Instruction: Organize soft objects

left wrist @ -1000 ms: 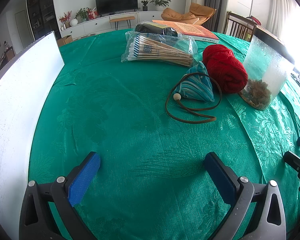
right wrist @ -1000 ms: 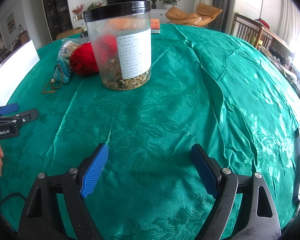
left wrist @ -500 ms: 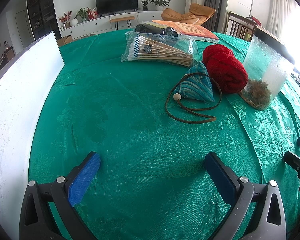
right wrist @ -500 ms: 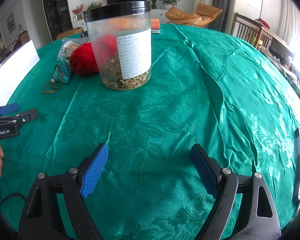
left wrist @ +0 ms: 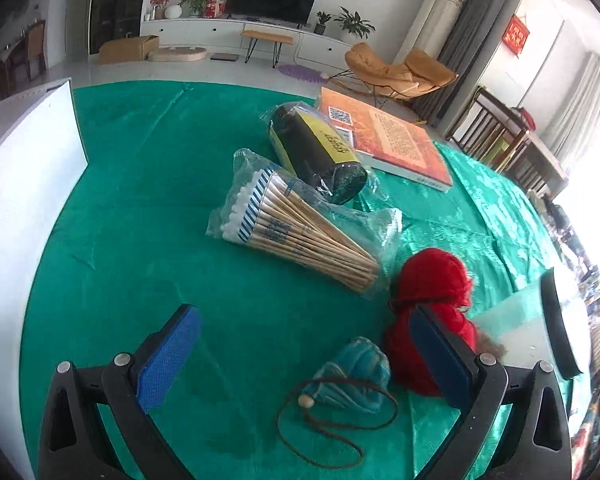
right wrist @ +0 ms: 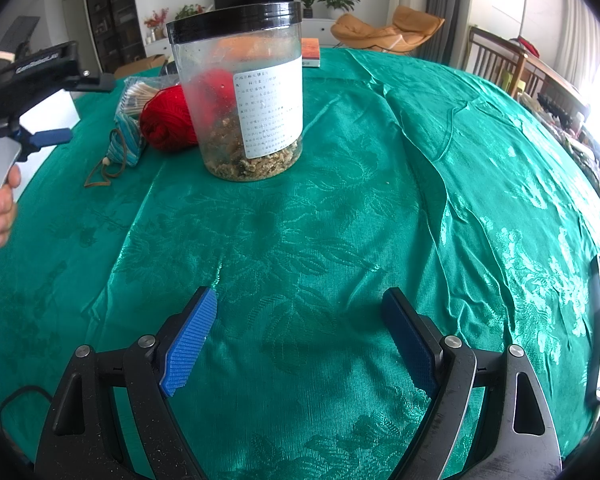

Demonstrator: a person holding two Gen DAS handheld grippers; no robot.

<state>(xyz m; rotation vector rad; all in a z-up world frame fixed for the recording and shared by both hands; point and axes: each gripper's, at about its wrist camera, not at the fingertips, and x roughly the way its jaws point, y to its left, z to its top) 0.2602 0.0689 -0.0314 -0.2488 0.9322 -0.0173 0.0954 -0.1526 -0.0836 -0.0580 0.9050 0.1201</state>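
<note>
A red yarn ball (left wrist: 432, 292) lies on the green tablecloth (left wrist: 140, 240), partly behind my left gripper's right finger. A striped blue pouch (left wrist: 356, 372) with a brown cord and bead sits just in front of the yarn, between the left fingers' lines. My left gripper (left wrist: 304, 352) is open and raised above the cloth, holding nothing. In the right wrist view the yarn ball (right wrist: 166, 120) and pouch (right wrist: 128, 144) lie left of a clear jar. My right gripper (right wrist: 298, 340) is open over bare cloth, far from them.
A bag of cotton swabs (left wrist: 300, 232), a black-and-yellow wrapped roll (left wrist: 316, 152) and an orange book (left wrist: 388, 136) lie beyond the yarn. A clear black-lidded jar (right wrist: 240, 88) stands on the cloth. A white board (left wrist: 20, 168) borders the left. A hand (right wrist: 0, 200) holds the left gripper.
My left gripper has risen and moved forward toward the pouch and yarn, which now sit close between its fingers. The right gripper has stayed where it was.
</note>
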